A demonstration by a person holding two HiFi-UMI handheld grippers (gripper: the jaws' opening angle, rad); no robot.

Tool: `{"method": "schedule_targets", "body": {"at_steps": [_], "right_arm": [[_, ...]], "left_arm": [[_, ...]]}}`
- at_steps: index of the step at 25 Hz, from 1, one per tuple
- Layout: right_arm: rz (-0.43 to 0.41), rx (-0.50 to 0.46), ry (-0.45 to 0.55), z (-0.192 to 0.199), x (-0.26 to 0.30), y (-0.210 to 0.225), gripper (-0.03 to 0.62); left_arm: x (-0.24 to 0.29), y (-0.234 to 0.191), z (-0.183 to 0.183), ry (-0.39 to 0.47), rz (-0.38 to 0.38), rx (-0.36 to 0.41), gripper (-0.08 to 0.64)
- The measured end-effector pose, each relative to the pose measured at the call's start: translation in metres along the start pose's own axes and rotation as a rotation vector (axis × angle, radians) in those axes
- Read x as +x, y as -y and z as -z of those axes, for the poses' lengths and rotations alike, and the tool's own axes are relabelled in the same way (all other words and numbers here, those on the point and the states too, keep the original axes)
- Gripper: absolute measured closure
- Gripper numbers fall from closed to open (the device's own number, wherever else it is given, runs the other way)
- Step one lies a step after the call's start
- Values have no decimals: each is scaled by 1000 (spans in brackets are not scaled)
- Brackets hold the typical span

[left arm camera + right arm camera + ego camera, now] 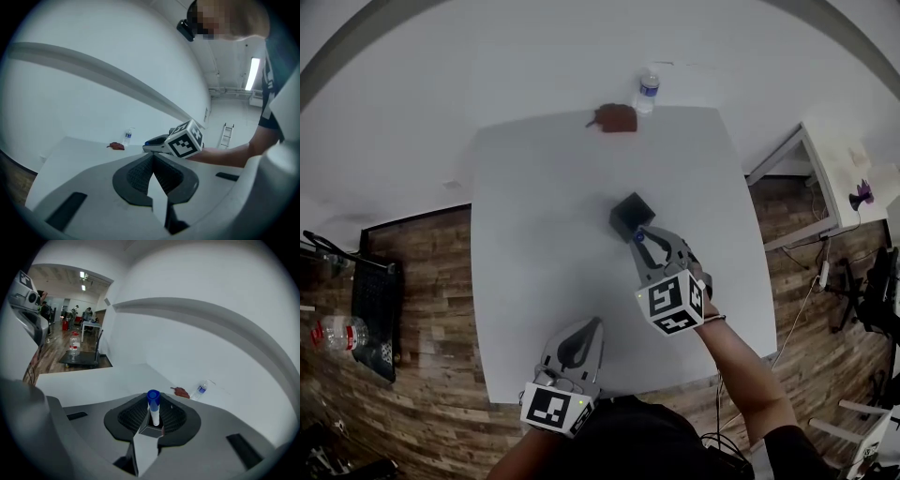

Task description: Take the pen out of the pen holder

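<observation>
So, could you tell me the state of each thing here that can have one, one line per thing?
right tool: shut on the pen.
pen: blue cap on, gripped upright; its lower end is hidden.
left tool: shut, with nothing in it.
pen holder: standing on the table, not gripped.
water bottle: standing upright beyond the table.

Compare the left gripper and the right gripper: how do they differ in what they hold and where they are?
The left gripper's jaws are together on nothing; the right gripper's jaws are shut on a blue-capped pen. The left gripper is by the near edge of the table; the right gripper is further in, beside the black pen holder. Both are grey and of the same shape.
</observation>
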State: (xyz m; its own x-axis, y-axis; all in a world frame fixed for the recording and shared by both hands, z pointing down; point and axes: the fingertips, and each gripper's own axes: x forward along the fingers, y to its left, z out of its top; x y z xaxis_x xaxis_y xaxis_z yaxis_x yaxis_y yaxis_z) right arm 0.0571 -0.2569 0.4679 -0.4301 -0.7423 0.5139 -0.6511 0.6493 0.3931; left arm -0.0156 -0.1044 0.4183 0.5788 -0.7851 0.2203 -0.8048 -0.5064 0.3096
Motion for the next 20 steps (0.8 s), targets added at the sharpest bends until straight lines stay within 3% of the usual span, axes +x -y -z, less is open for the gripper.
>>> {"method": "schedule_targets", "body": {"at_steps": [13,20], "right_arm": [[13,-73,160,-73,-146,-27,511],[40,-139,199,-88,-213,-46,511]], "left_arm": [[-28,61,-41,105,32,98,555],[-47,94,-51,147,46,141,554]]}}
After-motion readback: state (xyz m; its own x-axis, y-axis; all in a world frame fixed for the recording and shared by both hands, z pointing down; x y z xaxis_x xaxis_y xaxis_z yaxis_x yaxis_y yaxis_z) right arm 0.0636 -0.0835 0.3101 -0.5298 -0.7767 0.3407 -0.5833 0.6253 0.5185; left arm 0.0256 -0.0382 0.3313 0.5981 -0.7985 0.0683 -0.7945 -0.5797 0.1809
